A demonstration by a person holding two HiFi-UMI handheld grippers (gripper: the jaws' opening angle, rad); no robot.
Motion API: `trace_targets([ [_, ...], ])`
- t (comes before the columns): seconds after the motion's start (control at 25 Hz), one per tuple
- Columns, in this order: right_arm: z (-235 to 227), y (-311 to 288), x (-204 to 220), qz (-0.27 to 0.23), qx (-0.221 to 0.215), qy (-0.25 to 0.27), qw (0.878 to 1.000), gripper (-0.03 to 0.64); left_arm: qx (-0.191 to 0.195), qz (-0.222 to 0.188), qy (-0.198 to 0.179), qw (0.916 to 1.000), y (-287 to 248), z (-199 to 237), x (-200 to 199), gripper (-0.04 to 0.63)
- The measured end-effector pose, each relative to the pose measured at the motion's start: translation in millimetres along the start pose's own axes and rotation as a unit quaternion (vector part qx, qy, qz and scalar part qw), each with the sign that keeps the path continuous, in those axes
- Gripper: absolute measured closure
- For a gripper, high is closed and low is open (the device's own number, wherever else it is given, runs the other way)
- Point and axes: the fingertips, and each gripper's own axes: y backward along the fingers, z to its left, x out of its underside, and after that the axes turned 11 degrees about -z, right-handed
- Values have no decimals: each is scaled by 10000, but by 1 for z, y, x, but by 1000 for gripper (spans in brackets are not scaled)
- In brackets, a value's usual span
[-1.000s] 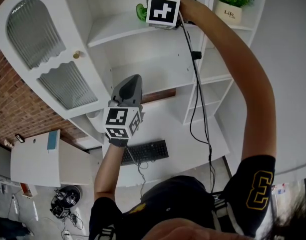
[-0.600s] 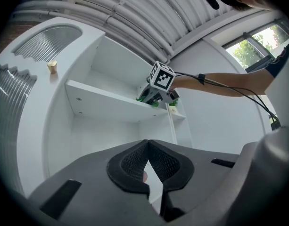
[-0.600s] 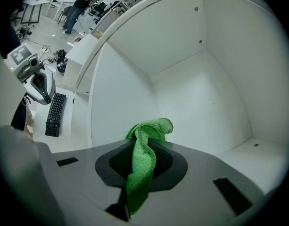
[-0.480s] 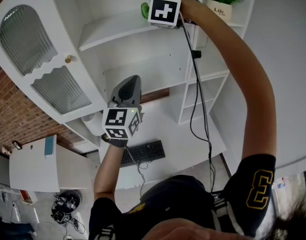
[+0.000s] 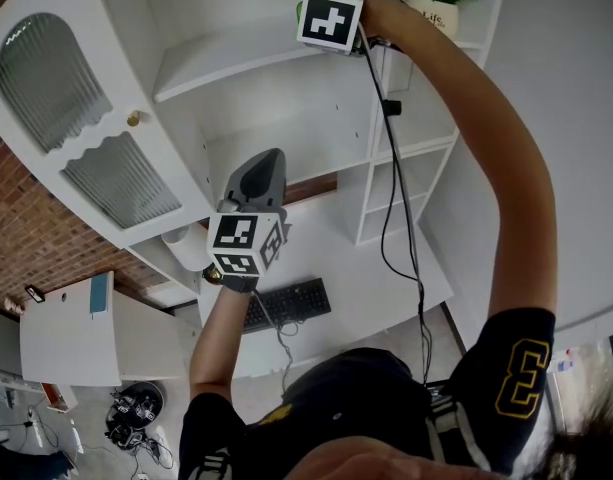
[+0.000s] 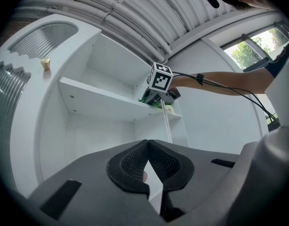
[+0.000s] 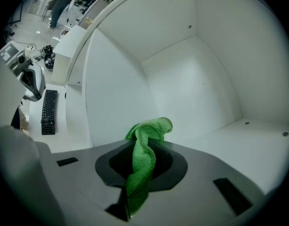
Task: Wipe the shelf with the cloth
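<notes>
My right gripper [image 5: 329, 18] is raised to the upper white shelf [image 5: 226, 56] and is shut on a green cloth [image 7: 143, 154]. The cloth bunches out past the jaws toward the shelf's back wall. From the left gripper view, the cloth [image 6: 152, 100] rests at the shelf's [image 6: 102, 103] right end under the right gripper [image 6: 161, 79]. My left gripper [image 5: 258, 173] hangs lower, in front of the cabinet, with its jaws shut on nothing [image 6: 148, 145]. In the head view the marker cube hides nearly all of the cloth.
A potted plant [image 5: 433, 3] stands on a side shelf to the right. An open cabinet door with ribbed glass [image 5: 76, 118] juts out at left. Below lies a white desk [image 5: 371, 278] with a black keyboard [image 5: 286, 304]. A cable [image 5: 391, 168] hangs from the right arm.
The right gripper with the cloth has shifted a little to the right along the shelf, and the green now hides behind its cube. The left gripper has stayed put.
</notes>
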Motion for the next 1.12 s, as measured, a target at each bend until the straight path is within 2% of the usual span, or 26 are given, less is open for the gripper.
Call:
trace_targets([
  [0.12,-1,2,7,265,123,-110,9995,574,8,-6,12,10000,0,-1,0,577],
  [0.24,-2,3,7,286,173,-70,9994,574,12,5,19,10000,2,-1,1,577],
  [0.36,-3,1,-1,103,171,83,9998,574,0,8,20,10000,5,-1,0,577],
  [0.56,-2,4,0,234,240,101,9994,574,-62,0,20,10000,12,2,-2,577],
  [0.64,-3,7,5,404,367,-15,9985,574,-97,-9,20,10000,16,4,-4,577],
  [0.72,-4,17,17,658,660,-350,9950,574,-121,-26,11,9999,20,8,-6,577],
  [0.8,-7,22,18,460,962,-602,9925,572,-160,-45,-1,9999,24,13,-8,577],
  [0.96,-6,37,10,-384,1637,-800,9825,571,-351,-25,6,9994,40,25,-8,577],
  [1.12,-3,62,18,-1106,2634,-739,9555,571,-446,0,-37,9990,47,29,-8,577],
])
